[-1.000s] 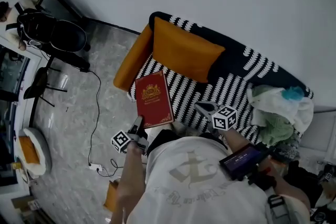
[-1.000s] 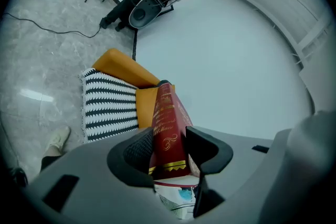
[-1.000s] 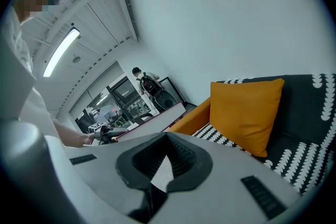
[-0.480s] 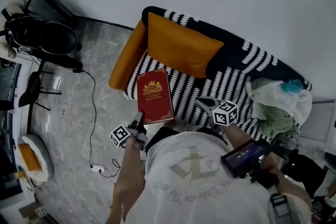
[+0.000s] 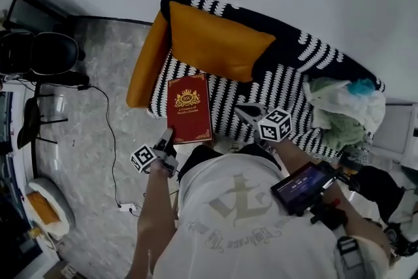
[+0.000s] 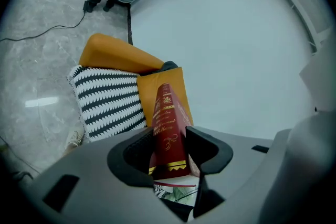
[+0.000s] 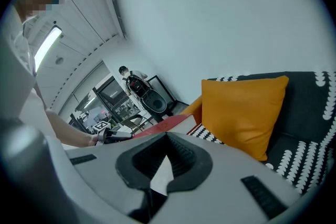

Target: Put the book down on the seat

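A red book point(image 5: 189, 108) with gold print lies flat over the left end of the black-and-white striped sofa seat point(image 5: 281, 98), next to the orange armrest point(image 5: 144, 62). My left gripper point(image 5: 168, 136) is shut on its near left corner. In the left gripper view the book's spine point(image 6: 168, 120) stands between the jaws of that gripper point(image 6: 169, 135), and both pads press on it. Whether the book touches the seat I cannot tell. My right gripper point(image 5: 245, 112) hovers over the seat to the right of the book; its jaws point(image 7: 167, 139) meet at the tips with nothing in them.
An orange cushion point(image 5: 217, 44) leans on the sofa back behind the book. A heap of clothes point(image 5: 343, 111) fills the sofa's right end. On the floor at the left are a black office chair point(image 5: 39, 57) and a cable point(image 5: 111, 140). A wall runs behind the sofa.
The left gripper has carried the book forward and lower, over the seat beside the armrest. The right gripper has moved forward over the seat too.
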A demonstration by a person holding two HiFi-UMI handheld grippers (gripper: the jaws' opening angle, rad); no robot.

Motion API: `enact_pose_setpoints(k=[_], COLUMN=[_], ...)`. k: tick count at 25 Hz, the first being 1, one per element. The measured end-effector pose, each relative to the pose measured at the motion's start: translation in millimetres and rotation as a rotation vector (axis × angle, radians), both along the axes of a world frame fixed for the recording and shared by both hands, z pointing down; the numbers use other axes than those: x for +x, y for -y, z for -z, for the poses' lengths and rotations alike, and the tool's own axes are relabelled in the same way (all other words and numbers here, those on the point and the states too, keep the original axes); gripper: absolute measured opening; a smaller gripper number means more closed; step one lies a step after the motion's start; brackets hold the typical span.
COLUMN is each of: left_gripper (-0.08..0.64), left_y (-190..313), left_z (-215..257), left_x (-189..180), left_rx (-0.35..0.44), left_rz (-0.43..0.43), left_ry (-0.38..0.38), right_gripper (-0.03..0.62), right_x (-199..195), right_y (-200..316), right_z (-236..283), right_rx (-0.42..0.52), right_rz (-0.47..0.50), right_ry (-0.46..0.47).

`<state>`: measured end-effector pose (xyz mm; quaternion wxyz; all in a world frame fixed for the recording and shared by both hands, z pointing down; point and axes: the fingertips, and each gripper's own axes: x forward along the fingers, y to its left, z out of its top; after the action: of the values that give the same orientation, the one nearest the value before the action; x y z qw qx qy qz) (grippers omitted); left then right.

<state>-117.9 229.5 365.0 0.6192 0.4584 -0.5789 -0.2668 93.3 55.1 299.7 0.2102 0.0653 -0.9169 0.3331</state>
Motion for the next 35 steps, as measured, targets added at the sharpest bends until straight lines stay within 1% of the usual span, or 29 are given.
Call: enact_pose_setpoints(k=[4, 7, 12, 19, 21, 26, 32, 35], left_gripper=[0.202, 0.202, 0.202, 0.202, 0.202, 0.202, 0.201, 0.201], left_y=[14.7, 30.1, 68.7, 93.0, 95.4, 90.5, 84.2, 81.3], left_z=[-10.6, -9.8, -14.0, -20.5, -27.7, -48.5, -67.3, -80.2], left_x=[-1.8, -6.9, -2.3, -4.8, -6.5, -12.4, -14.1, -6.6], left_rx=[-0.026, -0.047, 0.009, 0.019, 0.017, -0.022, -0.047, -0.051], left_rz=[-0.093, -0.135, -0.238, -0.326, -0.352, -0.401, -0.445, -0.469], left_ry=[-0.017, -0.038, -0.001, 0.012, 0.011, 0.015, 0.054, 0.052], right_gripper=[0.014, 0.014, 0.015, 0.015, 0.014, 0.015, 0.014, 0.015], right_x=[-0.7, -9.5, -7.7, -9.6, -12.1, -20.4, -24.2, -20.4], right_y=[4.0, 9.3, 25.9, 36.4, 40.0, 46.0, 42.5, 38.1], right_z=[-5.2, -8.0, -3.4, -4.7, -6.3, -7.2, -13.0, -22.8], right_rx=[0.000, -0.006, -0.014, -0.004, 0.001, 0.014, 0.016, 0.006], right_rz=[-0.047, -0.086, -0.153, -0.235, -0.254, -0.290, -0.296, -0.297], right_ry=[-0.027, -0.025, -0.011, -0.023, -0.027, -0.038, -0.062, -0.075])
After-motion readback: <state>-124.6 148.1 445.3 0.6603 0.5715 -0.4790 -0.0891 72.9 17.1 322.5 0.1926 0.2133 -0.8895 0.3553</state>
